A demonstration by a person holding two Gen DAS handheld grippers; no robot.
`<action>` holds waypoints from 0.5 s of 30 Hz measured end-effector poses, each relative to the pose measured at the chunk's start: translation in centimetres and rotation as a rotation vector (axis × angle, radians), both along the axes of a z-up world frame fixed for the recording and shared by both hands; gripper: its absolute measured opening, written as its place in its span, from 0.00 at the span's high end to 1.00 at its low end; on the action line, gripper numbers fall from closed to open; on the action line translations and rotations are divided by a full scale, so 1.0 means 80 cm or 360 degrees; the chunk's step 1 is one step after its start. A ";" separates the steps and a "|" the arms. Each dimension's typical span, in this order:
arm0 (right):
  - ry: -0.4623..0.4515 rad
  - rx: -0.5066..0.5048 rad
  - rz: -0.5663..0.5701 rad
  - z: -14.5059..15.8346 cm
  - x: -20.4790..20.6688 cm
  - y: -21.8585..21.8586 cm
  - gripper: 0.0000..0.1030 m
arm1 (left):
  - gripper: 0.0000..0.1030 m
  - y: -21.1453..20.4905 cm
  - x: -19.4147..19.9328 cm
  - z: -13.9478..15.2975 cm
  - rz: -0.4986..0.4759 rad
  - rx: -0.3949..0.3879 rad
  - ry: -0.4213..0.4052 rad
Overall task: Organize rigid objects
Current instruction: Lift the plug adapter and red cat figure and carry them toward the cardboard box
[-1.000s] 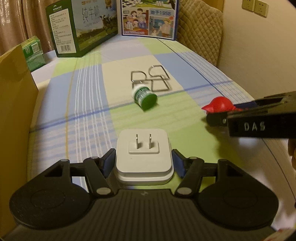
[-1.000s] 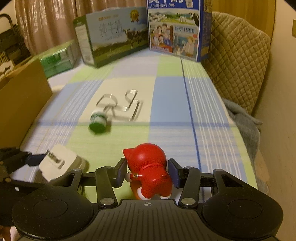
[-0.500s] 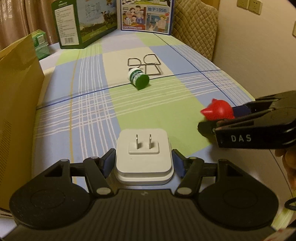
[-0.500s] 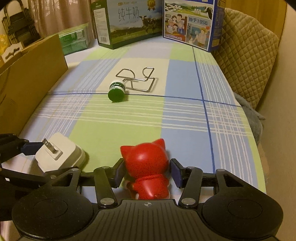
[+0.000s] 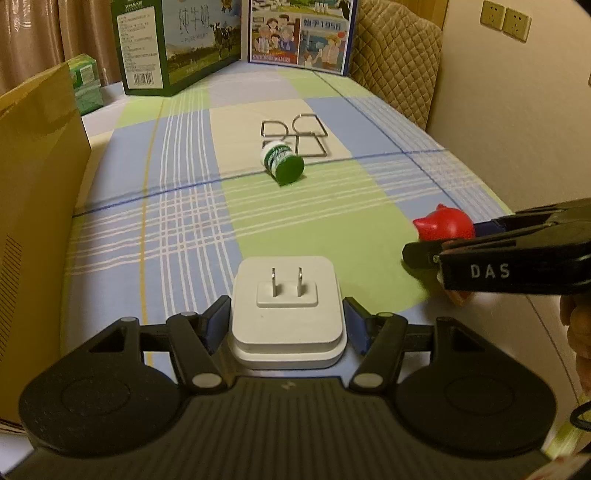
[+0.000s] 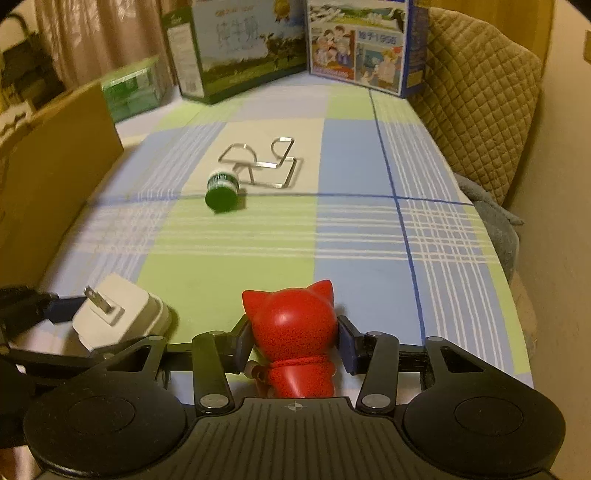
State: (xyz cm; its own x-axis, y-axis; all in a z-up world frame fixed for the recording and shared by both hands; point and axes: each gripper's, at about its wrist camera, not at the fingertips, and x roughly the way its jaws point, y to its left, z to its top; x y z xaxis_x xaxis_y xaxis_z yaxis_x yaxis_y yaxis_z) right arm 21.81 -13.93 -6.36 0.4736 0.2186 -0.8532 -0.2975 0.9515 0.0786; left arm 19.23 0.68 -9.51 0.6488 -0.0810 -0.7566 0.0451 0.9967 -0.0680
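Note:
My left gripper (image 5: 287,321) is shut on a white plug adapter (image 5: 287,306), prongs facing forward, above the near part of the checked tablecloth. My right gripper (image 6: 291,343) is shut on a red cat figurine (image 6: 293,332). In the left wrist view the right gripper (image 5: 436,243) and the figurine (image 5: 445,223) are to the right. In the right wrist view the adapter (image 6: 118,314) is at lower left. A small green-capped bottle (image 5: 282,162) lies on its side mid-table, next to a wire rack (image 5: 295,134); both also show in the right wrist view, bottle (image 6: 221,188) and rack (image 6: 258,162).
A cardboard box (image 5: 33,206) stands along the left edge. A green milk carton box (image 5: 173,40) and a blue picture box (image 5: 299,33) stand at the far end, a small green box (image 5: 86,83) at far left. A quilted chair back (image 6: 476,96) is at the right.
Both grippers, each still holding its object, have shifted forward a little; the bottle and rack look nearer than half a second ago. Nothing on the table has moved.

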 end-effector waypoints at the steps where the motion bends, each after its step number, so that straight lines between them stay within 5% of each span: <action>1: -0.0025 0.0004 -0.0012 0.004 0.000 0.000 0.58 | 0.42 0.000 -0.001 0.003 0.0000 -0.0008 -0.0020; 15: -0.0184 0.0162 -0.0147 0.054 -0.012 -0.007 0.58 | 0.42 -0.006 -0.003 0.057 -0.0064 0.0034 -0.0167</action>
State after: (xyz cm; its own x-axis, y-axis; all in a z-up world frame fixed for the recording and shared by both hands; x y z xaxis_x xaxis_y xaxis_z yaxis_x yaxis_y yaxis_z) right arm 20.84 -14.50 -2.02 0.5891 0.2523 -0.7677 -0.2220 0.9640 0.1464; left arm 18.99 0.20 -4.93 0.7212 -0.0931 -0.6864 0.0908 0.9951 -0.0395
